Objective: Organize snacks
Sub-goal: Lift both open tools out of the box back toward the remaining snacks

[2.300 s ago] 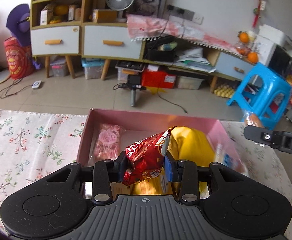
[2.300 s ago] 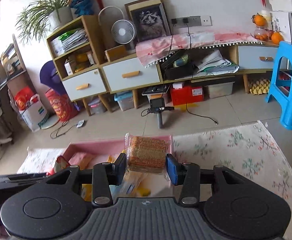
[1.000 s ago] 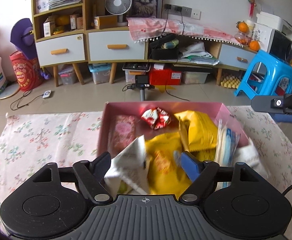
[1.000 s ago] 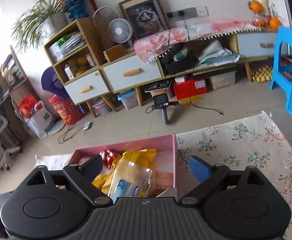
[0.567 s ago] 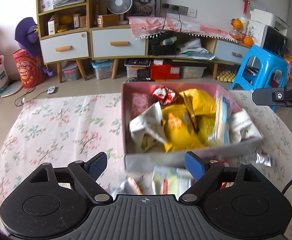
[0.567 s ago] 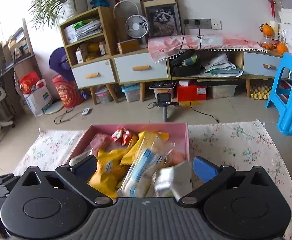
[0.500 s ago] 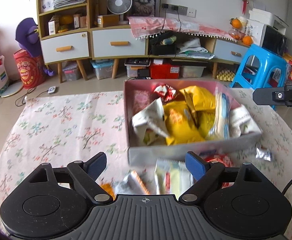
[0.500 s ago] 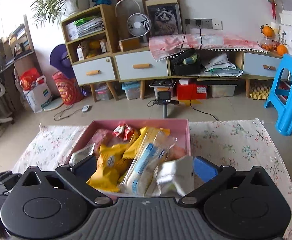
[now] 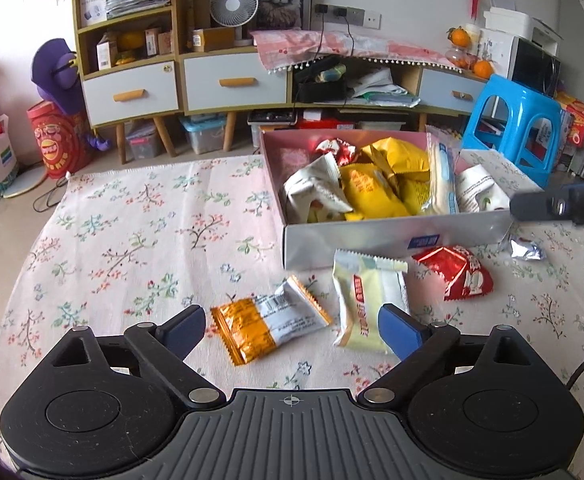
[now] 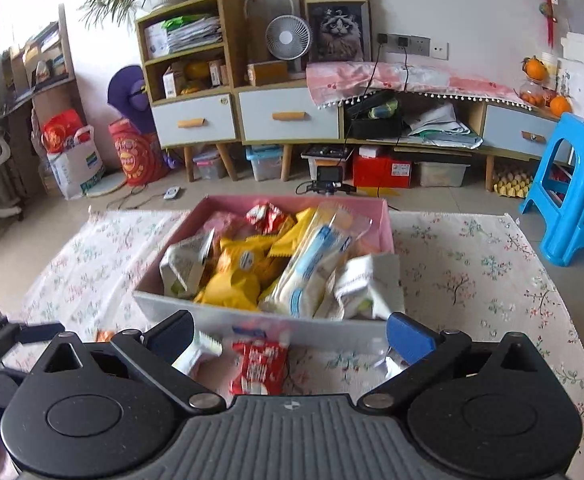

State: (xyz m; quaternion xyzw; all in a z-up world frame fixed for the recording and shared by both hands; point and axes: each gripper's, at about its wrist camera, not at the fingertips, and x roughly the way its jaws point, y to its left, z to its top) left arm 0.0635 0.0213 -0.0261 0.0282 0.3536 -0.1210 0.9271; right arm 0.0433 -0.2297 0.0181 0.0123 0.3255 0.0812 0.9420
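A pink-lined box [image 9: 392,236] full of snack packets stands on the floral cloth; it also shows in the right wrist view [image 10: 196,308]. In front of it lie an orange-and-white packet [image 9: 268,326], a pale yellow packet [image 9: 366,300], a red packet [image 9: 458,266] and a small silver packet [image 9: 526,249]. My left gripper [image 9: 292,330] is open and empty, just above the orange-and-white and pale yellow packets. My right gripper [image 10: 290,334] is open and empty, over the red packet [image 10: 258,366] near the box's front wall.
The floral cloth [image 9: 132,240] covers the table to the left of the box. Behind are a low cabinet with drawers [image 9: 232,80], a blue plastic stool [image 9: 520,128] at the right, and bags on the floor at the left [image 9: 52,140].
Both grippers let go of their packets into the box, opened, and drew back toward me. The loose packets in front of the box came into view.
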